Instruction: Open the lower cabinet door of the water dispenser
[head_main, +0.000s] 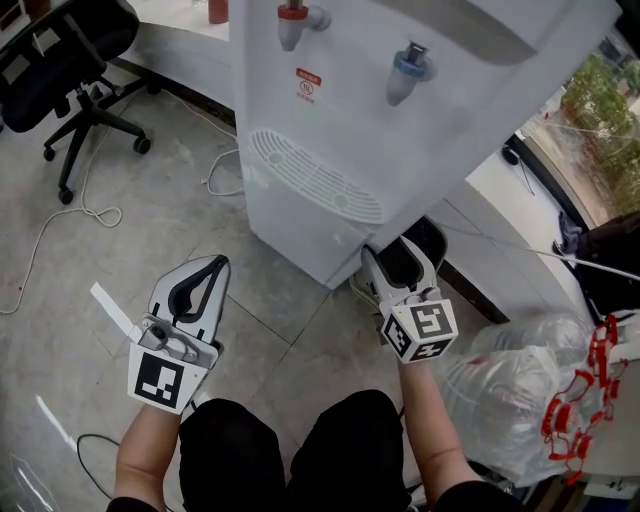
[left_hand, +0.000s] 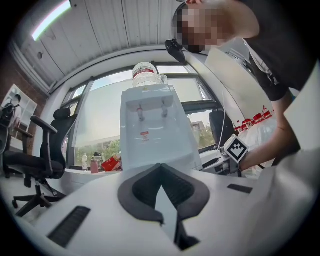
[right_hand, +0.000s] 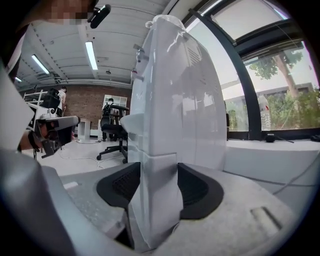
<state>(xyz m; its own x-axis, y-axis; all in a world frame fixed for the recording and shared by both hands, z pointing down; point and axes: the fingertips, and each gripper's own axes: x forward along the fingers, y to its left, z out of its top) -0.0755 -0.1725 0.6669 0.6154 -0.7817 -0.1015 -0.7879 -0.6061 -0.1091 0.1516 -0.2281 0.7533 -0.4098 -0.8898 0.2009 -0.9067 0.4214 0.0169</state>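
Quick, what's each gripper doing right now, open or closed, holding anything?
Left gripper: closed, nothing in it.
Right gripper: open, with a lower corner of the water dispenser between its jaws, not clamped.

Water dispenser (right_hand: 175, 95): tall and white, filling the middle, seen corner-on, taps (right_hand: 137, 75) poking out on its left face.
Lower cabinet (right_hand: 161, 215): below a seam, its corner edge comes straight at us.
Right gripper (right_hand: 159, 172): jaws spread wide, dark pads (right_hand: 199, 192) on either side of that corner; contact can't be made out.
Left gripper (right_hand: 52, 131): far left, held in a hand, small in frame.
Office chair (right_hand: 114, 131): black, back on the floor beyond the dispenser.
Ceiling lights (right_hand: 91, 54): long strips, lit.
Window (right_hand: 280, 95): right side, green trees outside, white ledge (right_hand: 270, 155) beneath it.
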